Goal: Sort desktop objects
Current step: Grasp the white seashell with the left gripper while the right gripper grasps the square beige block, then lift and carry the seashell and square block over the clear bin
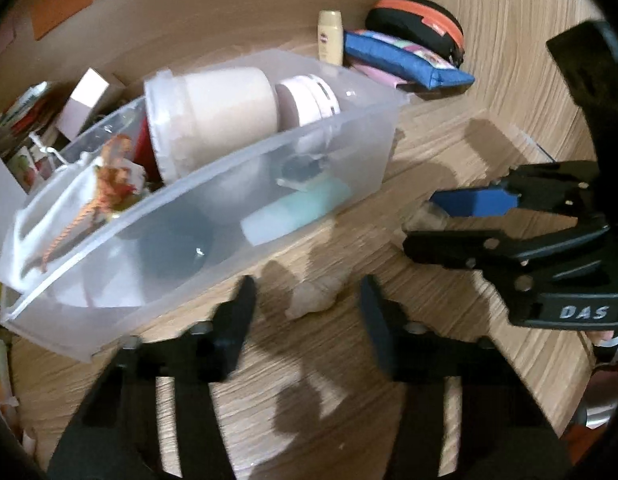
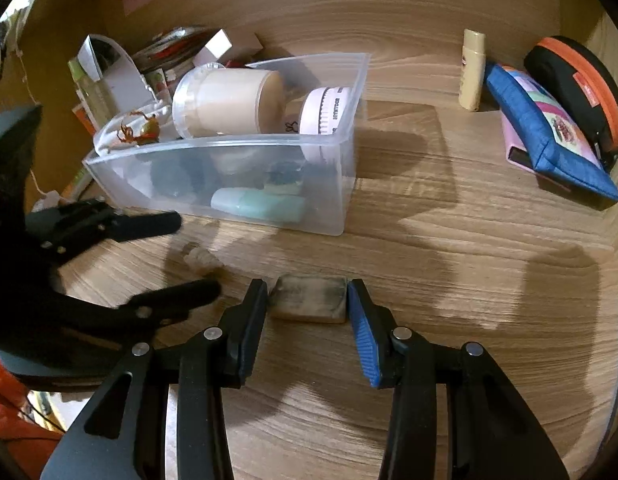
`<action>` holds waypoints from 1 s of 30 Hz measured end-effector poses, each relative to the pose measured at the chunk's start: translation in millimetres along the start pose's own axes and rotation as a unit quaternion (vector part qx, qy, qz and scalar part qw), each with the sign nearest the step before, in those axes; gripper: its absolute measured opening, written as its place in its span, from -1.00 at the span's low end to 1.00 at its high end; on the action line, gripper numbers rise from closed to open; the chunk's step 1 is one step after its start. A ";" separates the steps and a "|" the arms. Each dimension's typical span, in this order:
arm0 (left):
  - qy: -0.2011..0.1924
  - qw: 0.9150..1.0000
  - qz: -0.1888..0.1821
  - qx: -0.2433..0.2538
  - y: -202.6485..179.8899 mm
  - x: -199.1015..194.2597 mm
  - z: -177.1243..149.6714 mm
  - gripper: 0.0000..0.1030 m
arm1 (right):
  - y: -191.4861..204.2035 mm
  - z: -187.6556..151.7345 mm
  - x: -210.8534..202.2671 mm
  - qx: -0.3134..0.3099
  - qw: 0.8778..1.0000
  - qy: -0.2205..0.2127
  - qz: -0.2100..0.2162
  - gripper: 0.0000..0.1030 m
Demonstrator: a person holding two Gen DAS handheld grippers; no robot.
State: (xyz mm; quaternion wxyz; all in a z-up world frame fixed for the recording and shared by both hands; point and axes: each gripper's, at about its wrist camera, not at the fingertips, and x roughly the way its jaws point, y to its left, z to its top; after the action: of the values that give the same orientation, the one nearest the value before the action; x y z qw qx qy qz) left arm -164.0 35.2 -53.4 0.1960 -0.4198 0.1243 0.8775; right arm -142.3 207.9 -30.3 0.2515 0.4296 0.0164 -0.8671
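**Ana:** Right wrist view puts the right gripper (image 2: 308,300) low at centre frame, its pads clamped on a smudged pale eraser (image 2: 309,298) that lies flat on the wooden desk (image 2: 449,280).

**Ben:** And the other one?

**Ana:** The left gripper (image 1: 309,292) has its jaws apart around a small pale lumpy thing (image 1: 315,298), bottom centre of the left wrist view. The picture is blurred, so I can't say what the thing is, and the pads don't look to be touching it.

**Ben:** Where should these go?

**Ana:** My guess is the clear plastic bin (image 2: 349,152), upper left of centre, already holding a cream jar (image 2: 229,100), a white tub (image 2: 325,110) and a teal tube (image 2: 257,204). It stands just beyond both grippers.

**Ben:** Advice?

**Ana:** Lift the eraser straight up before moving, clear the bin's near wall, and release over a gap beside the jar. Centre the left pads on the lump before squeezing; it looks soft.
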 end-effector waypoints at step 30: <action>-0.149 0.986 -0.032 -0.062 42.9 -95.0 32.3 -0.60 | 23.3 43.2 -60.1 -0.027 0.994 -0.105 -0.008 -0.26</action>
State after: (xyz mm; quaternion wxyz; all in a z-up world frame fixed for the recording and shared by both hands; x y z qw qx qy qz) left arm -151.2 -13.5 43.4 0.2141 -0.2998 0.0255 0.9293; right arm -133.4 202.3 46.6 0.2564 0.3291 0.0164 -0.9087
